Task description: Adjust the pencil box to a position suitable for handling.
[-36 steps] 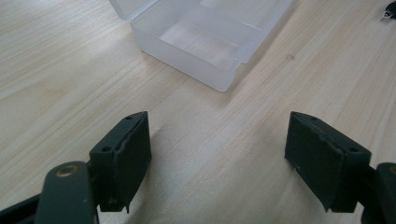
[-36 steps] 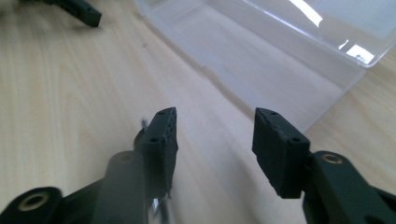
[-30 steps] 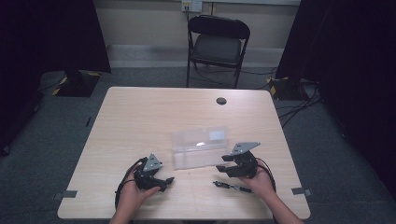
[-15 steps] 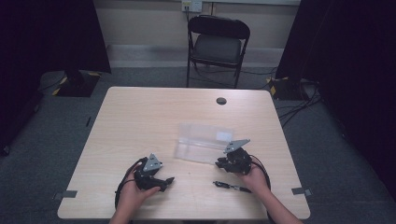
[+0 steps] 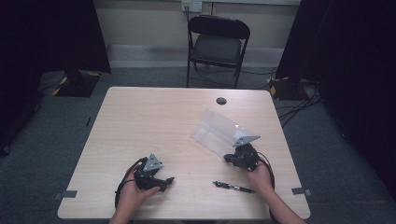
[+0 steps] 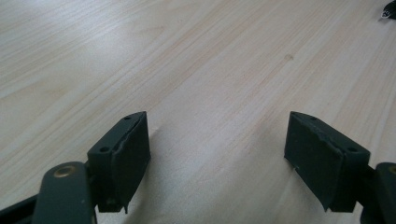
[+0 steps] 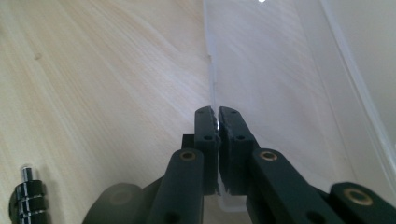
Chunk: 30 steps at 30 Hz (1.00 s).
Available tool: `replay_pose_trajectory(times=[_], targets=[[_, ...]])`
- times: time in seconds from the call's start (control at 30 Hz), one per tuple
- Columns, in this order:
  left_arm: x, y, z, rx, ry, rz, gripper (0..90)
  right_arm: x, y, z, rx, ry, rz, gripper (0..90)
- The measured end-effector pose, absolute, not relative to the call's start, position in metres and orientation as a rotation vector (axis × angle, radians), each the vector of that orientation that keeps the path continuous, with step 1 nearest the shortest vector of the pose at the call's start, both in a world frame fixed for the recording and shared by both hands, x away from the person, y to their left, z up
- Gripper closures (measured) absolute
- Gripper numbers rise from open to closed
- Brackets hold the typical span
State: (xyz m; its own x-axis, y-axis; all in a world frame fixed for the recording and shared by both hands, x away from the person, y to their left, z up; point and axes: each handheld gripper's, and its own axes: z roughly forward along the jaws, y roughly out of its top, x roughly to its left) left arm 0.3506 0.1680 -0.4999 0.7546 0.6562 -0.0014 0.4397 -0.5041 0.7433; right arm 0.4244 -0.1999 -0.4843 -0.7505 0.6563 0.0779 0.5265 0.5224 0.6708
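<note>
Two black jaws of the right gripper [image 7: 218, 114] are pressed together on the thin near edge of a clear plastic box [image 7: 280, 88]; they have just been closing, and now the box wall is pinched between the pads. In the right gripper view the box stretches away from the jaws, with one long wall running straight ahead from the tips and the other long wall further to the right. A black pen [image 7: 25, 196] with a silver tip shows at the lower left of this view, beside the gripper.

From the high view, the right gripper [image 5: 229, 158] holds the corner of the clear plastic box [image 5: 217, 130] that is nearest to the person, and the box lies on the wooden table [image 5: 154, 116] beyond the gripper. The pen [image 5: 233, 187] lies on the table just in front of the right hand [image 5: 259, 175].

The left gripper [image 5: 168, 181] is well apart from the box. Its jaws stand wide open, with bare table between them, and they hold nothing.
</note>
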Motion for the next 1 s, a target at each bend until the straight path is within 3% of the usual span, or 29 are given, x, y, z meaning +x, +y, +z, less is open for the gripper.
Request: replay_pose_trajectory(times=[0.4,0.5,0.7,0.87,1.0], targets=[[0.351,0.168,-0.5,2.183,0.817,0.362,21.9,0.427,-0.204,-0.485,1.055,2.561,1.054,85.4],[0.351,0.168,-0.5,2.183,0.817,0.362,21.8,0.425,-0.208,-0.48,1.036,2.547,1.102,71.8],[0.351,0.168,-0.5,2.183,0.817,0.361,21.7,0.418,-0.218,-0.47,1.039,2.538,1.157,66.6],[0.351,0.168,-0.5,2.191,0.816,0.36,21.5,0.407,-0.229,-0.468,1.017,2.545,1.178,54.0],[0.351,0.168,-0.5,2.191,0.815,0.36,21.5,0.399,-0.233,-0.466,0.995,2.552,1.199,49.0]])
